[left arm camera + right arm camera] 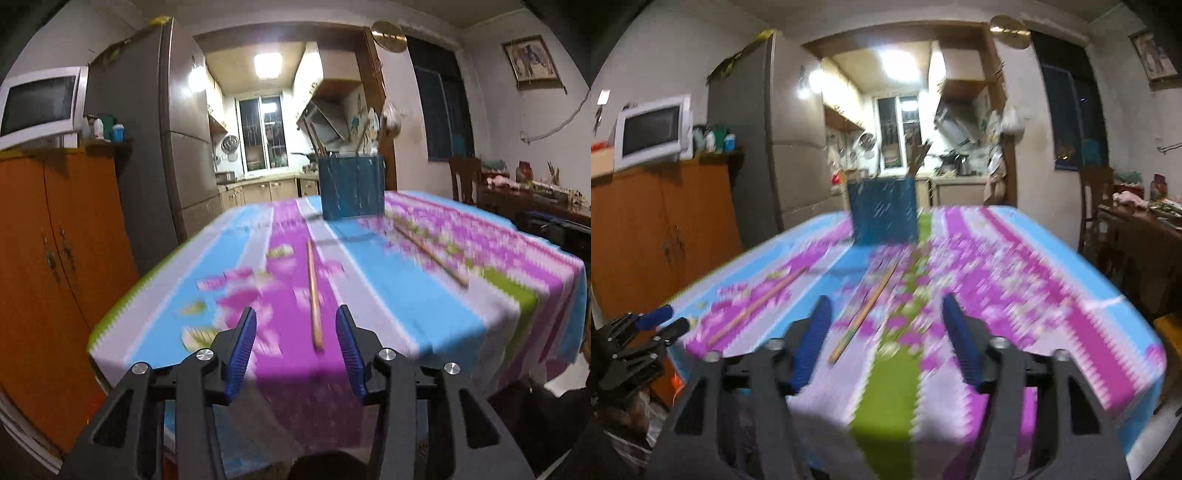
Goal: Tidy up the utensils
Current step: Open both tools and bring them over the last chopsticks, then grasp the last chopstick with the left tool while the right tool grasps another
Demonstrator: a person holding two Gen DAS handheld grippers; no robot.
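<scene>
The left gripper (297,334) hangs at the near edge of the table (406,295), its 2 blue-padded fingers (242,354) spread wide and holding nothing. A wooden chopstick (314,295) lies flat on the flowered tablecloth (376,273) in line with the gap between those fingers, its thicker end nearest the gripper and its thin end pointing toward the blue utensil holder (351,186). The chopstick touches neither pad.

The blue utensil holder stands upright at the far end of the table, and several sticks rise from its top; motion blur hides what each one is. A second chopstick (430,254) lies on the cloth to the right of the first, running diagonally from near the holder's foot toward the table's right edge.

In the right wrist view the right gripper (886,332) also sits at the near edge, its blue fingers (962,343) wide apart with nothing gripped. The same 2 chopsticks appear here: 1 (866,312) lies just beside the left finger, angled toward the holder (884,210), and the other (757,304) lies further left, well apart from it. The left gripper (666,325) shows at the lower left, just off the table's corner.

Beyond the holder are a gray refrigerator (147,129), an orange cabinet (48,240) bearing a white microwave (40,103), and a lit kitchen doorway.
</scene>
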